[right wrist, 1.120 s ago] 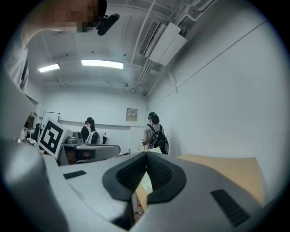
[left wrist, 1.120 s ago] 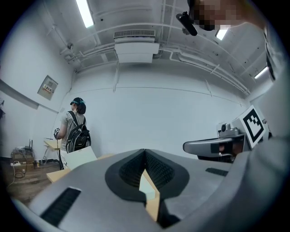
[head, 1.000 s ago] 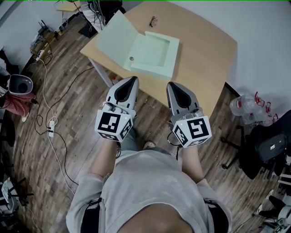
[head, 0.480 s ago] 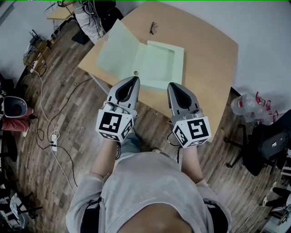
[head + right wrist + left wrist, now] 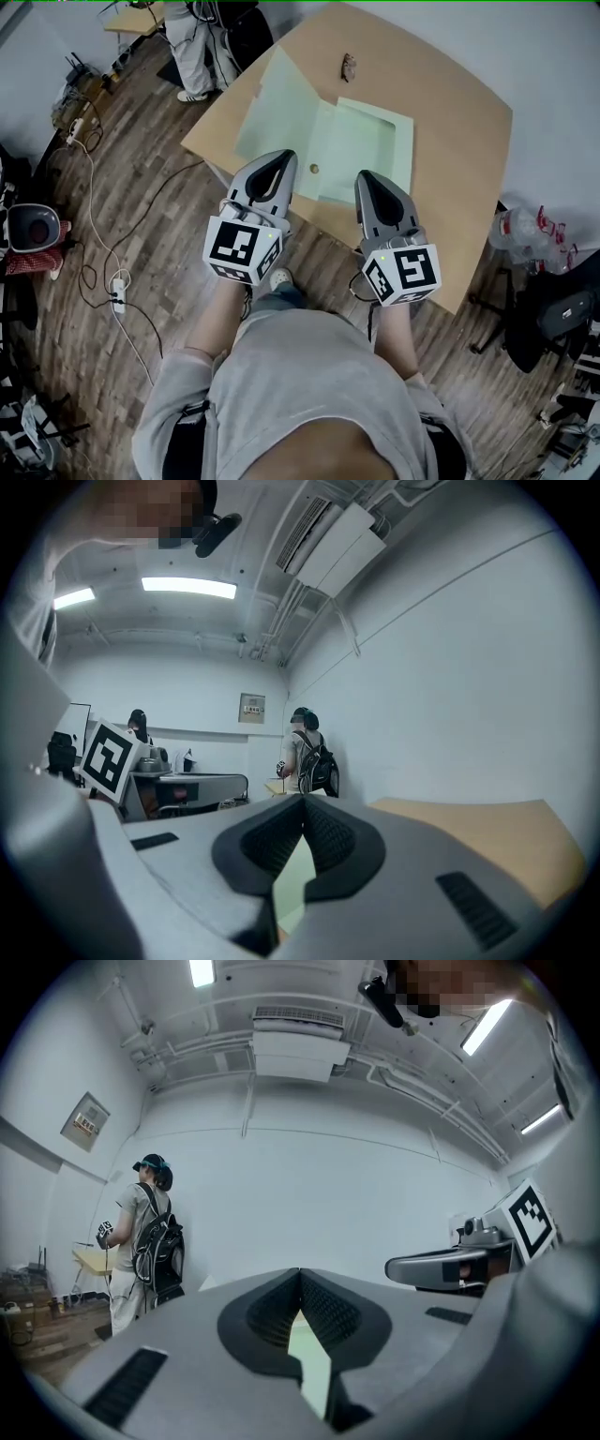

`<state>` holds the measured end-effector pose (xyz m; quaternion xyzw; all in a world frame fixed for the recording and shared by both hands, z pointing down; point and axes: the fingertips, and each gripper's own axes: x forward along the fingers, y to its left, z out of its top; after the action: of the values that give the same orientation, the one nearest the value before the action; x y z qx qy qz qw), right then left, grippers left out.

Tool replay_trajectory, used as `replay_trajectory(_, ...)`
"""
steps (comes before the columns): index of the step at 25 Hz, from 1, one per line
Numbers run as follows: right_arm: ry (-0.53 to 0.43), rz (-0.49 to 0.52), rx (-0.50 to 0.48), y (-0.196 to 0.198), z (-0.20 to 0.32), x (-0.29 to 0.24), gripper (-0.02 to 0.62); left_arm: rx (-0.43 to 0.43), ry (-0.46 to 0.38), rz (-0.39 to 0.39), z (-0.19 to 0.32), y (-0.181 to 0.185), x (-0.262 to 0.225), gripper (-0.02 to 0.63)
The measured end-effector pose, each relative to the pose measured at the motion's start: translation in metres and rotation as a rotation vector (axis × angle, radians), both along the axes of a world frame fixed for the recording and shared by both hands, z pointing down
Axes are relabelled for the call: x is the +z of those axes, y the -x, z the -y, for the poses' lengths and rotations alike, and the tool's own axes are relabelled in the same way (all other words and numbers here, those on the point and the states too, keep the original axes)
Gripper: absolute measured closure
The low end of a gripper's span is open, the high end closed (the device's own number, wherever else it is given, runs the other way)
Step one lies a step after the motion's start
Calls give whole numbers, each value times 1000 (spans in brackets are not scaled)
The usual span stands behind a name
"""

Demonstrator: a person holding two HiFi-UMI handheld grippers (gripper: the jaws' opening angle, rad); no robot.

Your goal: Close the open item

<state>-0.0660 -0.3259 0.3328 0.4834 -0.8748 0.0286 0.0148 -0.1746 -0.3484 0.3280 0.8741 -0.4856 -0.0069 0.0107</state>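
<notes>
open folder [image 5: 323,141] lies just beyond both closed grippers

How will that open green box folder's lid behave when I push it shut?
The lid looks thin and flat, so it is probably light and apt to flex rather than swing stiffly. The shallow tray looks empty, so it may slide on the smooth wooden table when pushed.
</notes>
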Motion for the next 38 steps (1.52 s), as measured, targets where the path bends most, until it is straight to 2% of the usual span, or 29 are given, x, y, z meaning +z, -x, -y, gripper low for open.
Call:
replay_trajectory(6,6,9,-4,37,23,4,588,-72,12,11,25,53,6,589)
replay_trajectory(11,7,-8,-22,65,32,5,587,-160,46,-22,38,99,14,582)
replay_trajectory(13,12,-19,-26,73,36,6,588,-169,72,-35,42,110,21,518)
replay_trajectory(17,19,-43,-28,82,42,9,588,-166,132,-55,50,120,42,464)
replay_trajectory(22,38,-82,-21,88,48,14,588,-127,213,-102,57,116,71,410)
replay_trajectory(31,63,-129,6,85,57,23,587,-104,316,-127,75,103,113,408)
replay_trajectory(35,68,-131,35,78,58,26,587,-111,333,-119,80,102,122,411)
replay_trajectory(36,68,-130,43,76,58,26,588,-108,330,-115,80,102,122,437)
replay_trajectory(38,66,-129,60,71,57,26,588,-96,321,-113,81,99,119,546)
